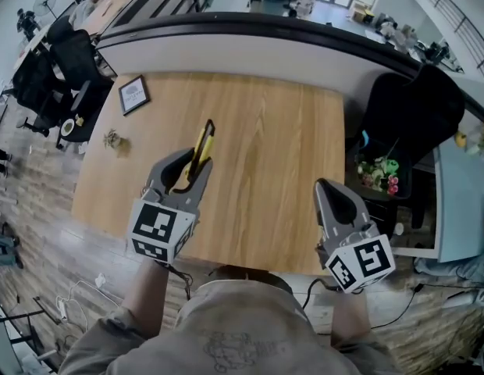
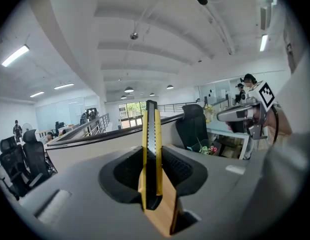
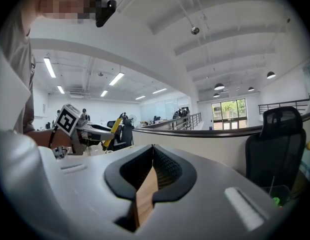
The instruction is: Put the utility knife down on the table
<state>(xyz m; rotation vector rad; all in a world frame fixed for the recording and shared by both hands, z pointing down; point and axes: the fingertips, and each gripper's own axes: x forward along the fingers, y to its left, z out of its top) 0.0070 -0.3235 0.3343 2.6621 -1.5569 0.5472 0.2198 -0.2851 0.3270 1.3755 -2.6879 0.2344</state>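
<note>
Snugly between left tongs (image 2: 154, 165), utility knife (image 2: 151, 129)

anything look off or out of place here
Nothing spilled or broken. The only odd thing is the yellow knife, clamped in the left gripper and poking out over the table rather than lying on it. The small frame sits skewed near the far left corner.
</note>
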